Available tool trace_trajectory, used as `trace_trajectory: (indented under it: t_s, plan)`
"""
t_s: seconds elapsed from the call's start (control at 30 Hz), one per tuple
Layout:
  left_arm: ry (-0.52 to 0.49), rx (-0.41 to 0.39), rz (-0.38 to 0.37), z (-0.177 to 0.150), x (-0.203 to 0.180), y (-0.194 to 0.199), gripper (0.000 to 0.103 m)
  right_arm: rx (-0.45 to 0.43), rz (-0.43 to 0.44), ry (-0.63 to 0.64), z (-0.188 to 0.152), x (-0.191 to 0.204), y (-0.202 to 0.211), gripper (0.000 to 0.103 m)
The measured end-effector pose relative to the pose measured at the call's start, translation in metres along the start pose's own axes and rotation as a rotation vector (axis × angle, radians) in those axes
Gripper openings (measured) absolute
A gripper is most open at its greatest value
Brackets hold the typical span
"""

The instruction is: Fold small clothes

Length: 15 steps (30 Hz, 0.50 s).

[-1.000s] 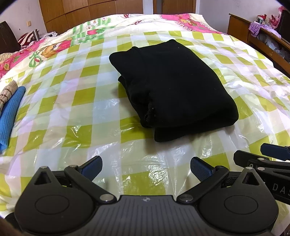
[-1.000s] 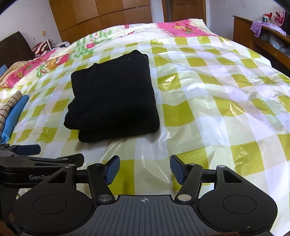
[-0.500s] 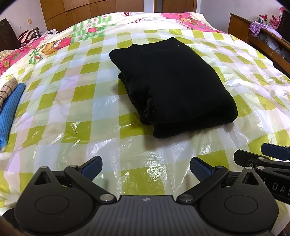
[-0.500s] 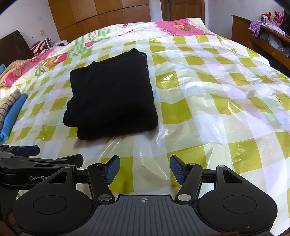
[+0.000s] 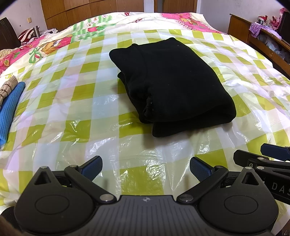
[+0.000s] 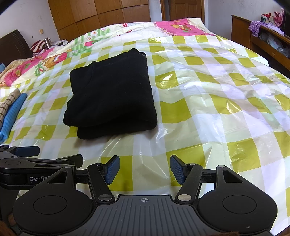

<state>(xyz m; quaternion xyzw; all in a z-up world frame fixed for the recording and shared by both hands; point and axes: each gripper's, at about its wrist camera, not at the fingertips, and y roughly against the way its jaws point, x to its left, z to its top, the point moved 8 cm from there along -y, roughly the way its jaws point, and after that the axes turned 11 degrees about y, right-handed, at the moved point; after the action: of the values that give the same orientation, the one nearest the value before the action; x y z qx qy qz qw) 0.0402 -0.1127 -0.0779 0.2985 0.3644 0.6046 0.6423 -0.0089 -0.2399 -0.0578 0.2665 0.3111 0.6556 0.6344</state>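
Left of black garment (image 5: 172,83), blue cloth (image 5: 10,112) lies well apart

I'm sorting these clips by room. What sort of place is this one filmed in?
Most likely a bedroom at home. The black folded garment lies on a wide bed covered with a checked plastic sheet, a wooden wardrobe stands against the far wall, and a cartoon-print quilt is bunched near the dark headboard.

Checked bed (image 5: 76,94), wooden wardrobe (image 6: 101,16), white walls (image 6: 23,18).
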Motion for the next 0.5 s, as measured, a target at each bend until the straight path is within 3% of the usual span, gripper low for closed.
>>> trace_trajectory:
  t_s: [0.5]
  plan:
    - [0.009,-0.003,-0.008,-0.0011,0.0009,0.0027,0.103,0.002,-0.008,0.004,-0.0001,0.0016,0.0046,0.061]
